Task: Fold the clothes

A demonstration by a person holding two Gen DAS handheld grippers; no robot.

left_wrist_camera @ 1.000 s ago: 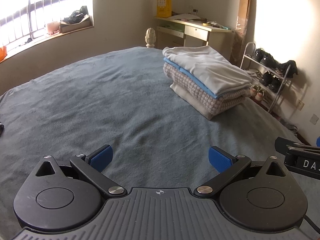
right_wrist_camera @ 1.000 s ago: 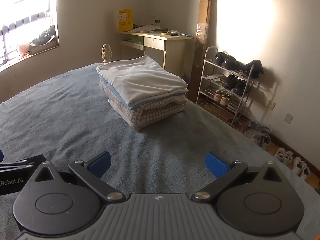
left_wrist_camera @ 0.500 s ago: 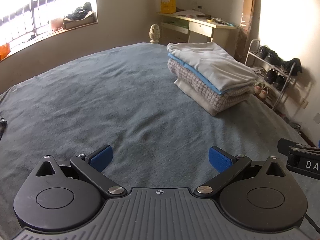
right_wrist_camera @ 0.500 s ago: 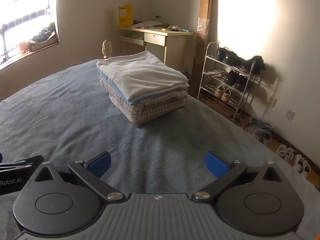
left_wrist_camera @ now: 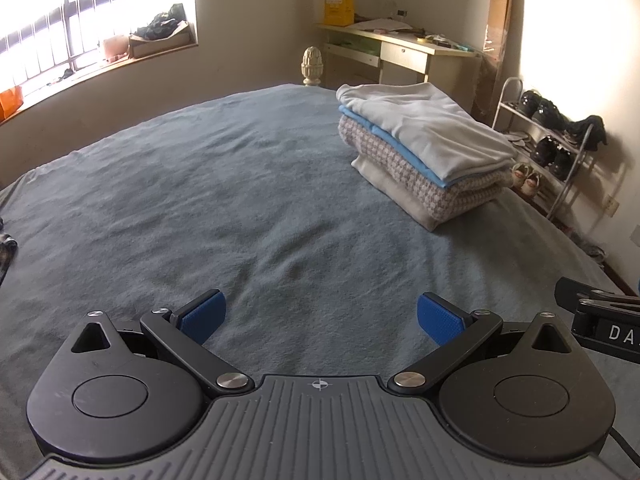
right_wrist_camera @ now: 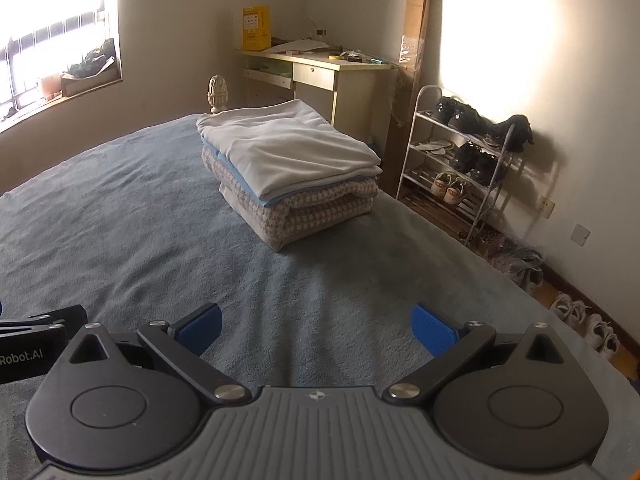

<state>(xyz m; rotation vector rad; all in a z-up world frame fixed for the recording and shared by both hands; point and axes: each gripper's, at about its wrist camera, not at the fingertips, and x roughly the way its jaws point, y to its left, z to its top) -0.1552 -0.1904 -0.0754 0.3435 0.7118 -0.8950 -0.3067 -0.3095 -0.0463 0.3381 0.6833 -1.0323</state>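
Both the left gripper (left_wrist_camera: 320,316) and right gripper (right_wrist_camera: 316,326) hang with jaws apart and empty; a careless swing could topple the far stack of clothes (right_wrist_camera: 288,168) (loosely piled).

Dark garment (left_wrist_camera: 7,250) cut off at left edge.

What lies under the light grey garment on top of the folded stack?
Under the light grey garment a blue layer shows as a thin edge, then a houndstooth piece and a cream one. Their covered parts stay hidden.
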